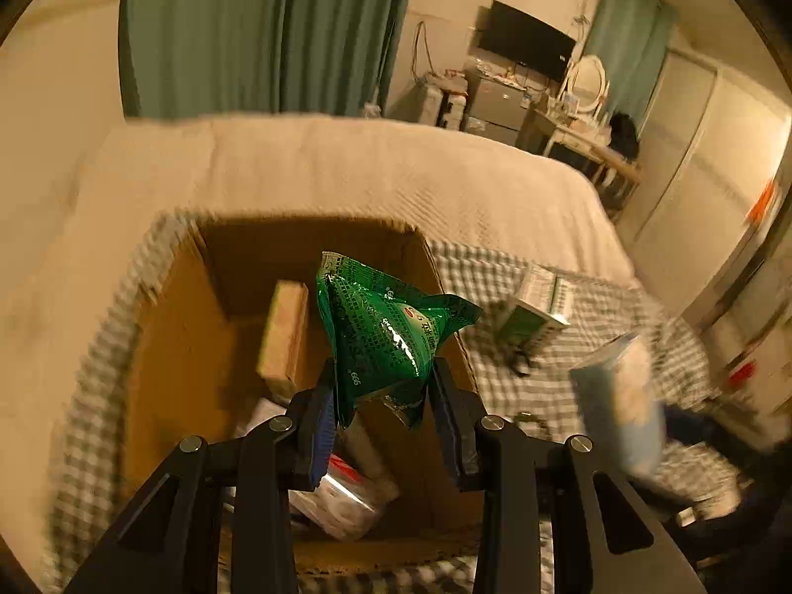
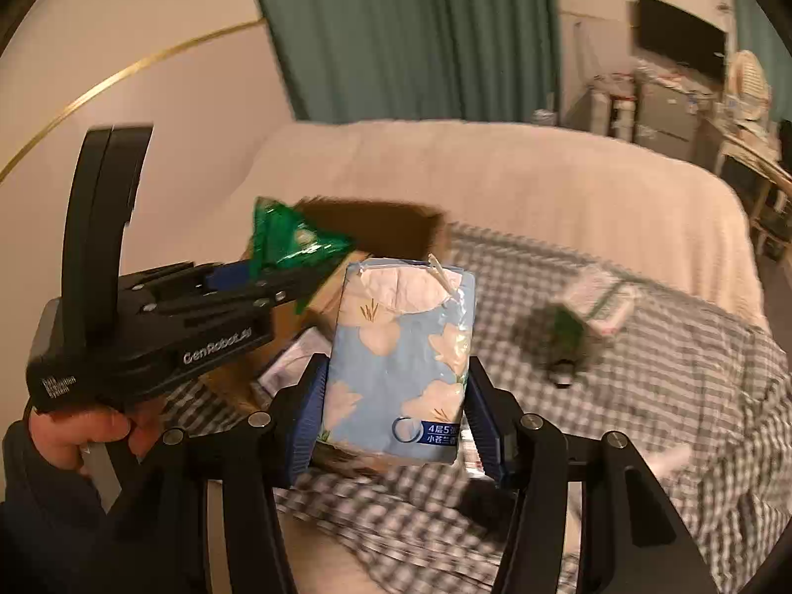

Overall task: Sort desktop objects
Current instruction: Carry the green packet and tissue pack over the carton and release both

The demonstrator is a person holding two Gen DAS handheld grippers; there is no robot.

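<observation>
The left gripper point(image 1: 383, 396) was clamped on a crumpled green foil packet point(image 1: 386, 326), its blue pads pressed against the packet's lower end. It hung directly over an open cardboard box point(image 1: 173, 346) that stood on a checked cloth point(image 1: 519, 267). Inside the box a flat tan carton point(image 1: 284, 331) leaned upright against the left wall, and on the box floor lay a pale wrapped bundle point(image 1: 341, 500) with a touch of red on it; its contents were too blurred to make out.

The right gripper point(image 2: 393, 411) held a light blue tissue pack point(image 2: 401, 361) printed with white flowers, upright between its pads, the torn top showing white paper. In the right wrist view that pack was just to the right of the box point(image 2: 425, 232), above the checked cloth point(image 2: 668, 396).

Also in that view, a hand point(image 2: 74, 433) in a dark sleeve gripped the handle of the left gripper point(image 2: 297, 272), with the green packet point(image 2: 287, 242) sticking out above the box rim.

Out on the cloth, well apart from the box, lay a small white and green carton point(image 1: 539, 307) on its side, with a small dark thing point(image 1: 519, 364) near it.
</observation>
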